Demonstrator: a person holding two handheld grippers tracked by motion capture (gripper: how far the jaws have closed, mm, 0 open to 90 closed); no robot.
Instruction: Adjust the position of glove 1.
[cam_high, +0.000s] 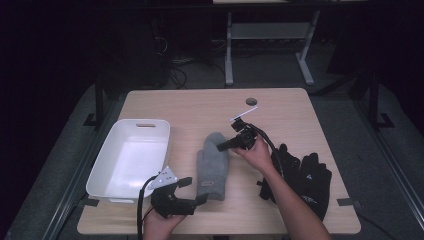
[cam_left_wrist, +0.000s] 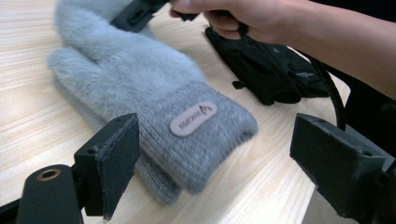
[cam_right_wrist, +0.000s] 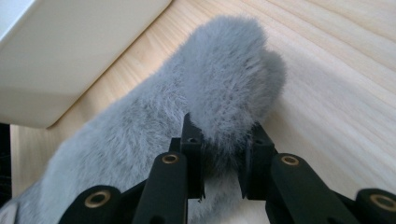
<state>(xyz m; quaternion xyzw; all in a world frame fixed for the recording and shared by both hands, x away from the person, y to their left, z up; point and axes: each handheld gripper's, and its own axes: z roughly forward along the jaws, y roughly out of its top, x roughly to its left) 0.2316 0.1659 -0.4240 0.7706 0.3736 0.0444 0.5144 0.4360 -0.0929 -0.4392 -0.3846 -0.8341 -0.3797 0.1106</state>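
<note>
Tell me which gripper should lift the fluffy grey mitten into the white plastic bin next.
Right. The right gripper is already pinched on the fluffy grey mitten near its tip, while the left gripper is open around the cuff, gripping nothing. The white plastic bin lies beside the mitten.

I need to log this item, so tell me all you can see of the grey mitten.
The mitten is fluffy grey fleece with a ribbed knit cuff bearing a small oval label. It lies flat on the table, cuff toward the person. The right hand-held gripper pinches its fluffy edge; the left hand-held gripper stands open around the cuff.
</note>
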